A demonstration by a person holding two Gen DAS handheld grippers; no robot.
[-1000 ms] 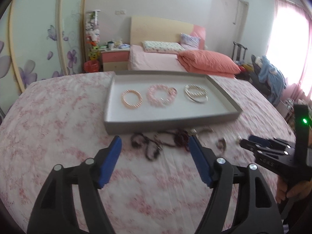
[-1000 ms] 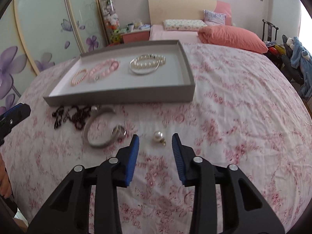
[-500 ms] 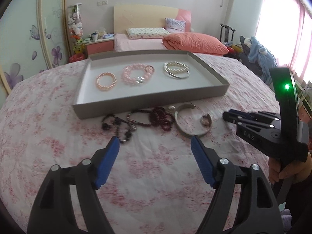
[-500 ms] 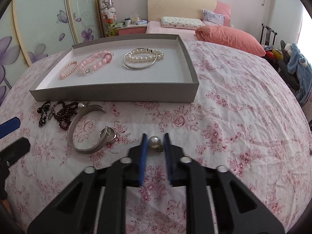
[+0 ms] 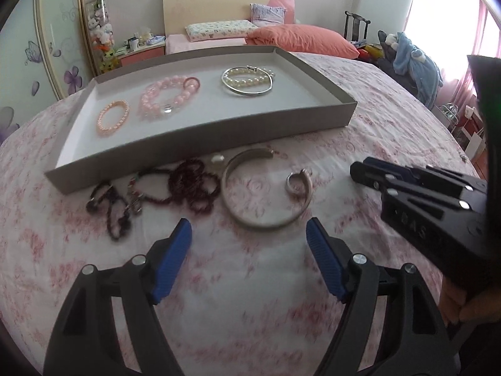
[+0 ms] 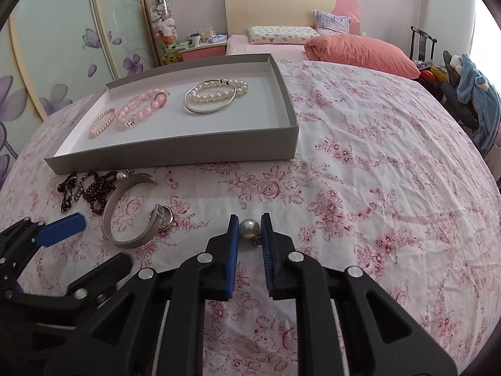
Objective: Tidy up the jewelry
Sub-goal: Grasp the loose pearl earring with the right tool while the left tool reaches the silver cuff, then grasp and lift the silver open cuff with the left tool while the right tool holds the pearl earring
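Observation:
My right gripper [image 6: 249, 223] is shut on a pearl earring [image 6: 249, 228] that rests on the flowered bedspread. My left gripper [image 5: 248, 228] is open, low over the spread, just short of a silver cuff bangle [image 5: 266, 226]. A silver ring [image 5: 296, 181] lies inside the cuff's gap. To the cuff's left is a dark beaded necklace [image 5: 191, 188] with a small pearl [image 5: 217, 158] beside it. Behind them stands a grey tray [image 5: 203, 131] holding two pink bracelets [image 5: 169, 97], a pearl bracelet and a silver bangle [image 5: 247, 80].
The right gripper's body [image 5: 432, 200], held by a hand, crosses the right side of the left wrist view. One blue finger [image 6: 62, 225] of the left gripper shows beside the cuff. Pillows [image 6: 360, 51] and a headboard lie beyond the tray; a chair with clothes [image 6: 469, 94] stands at the right.
The right jaws closed onto the pearl earring. My left gripper moved forward and down toward the cuff bangle and dark beads, staying open.

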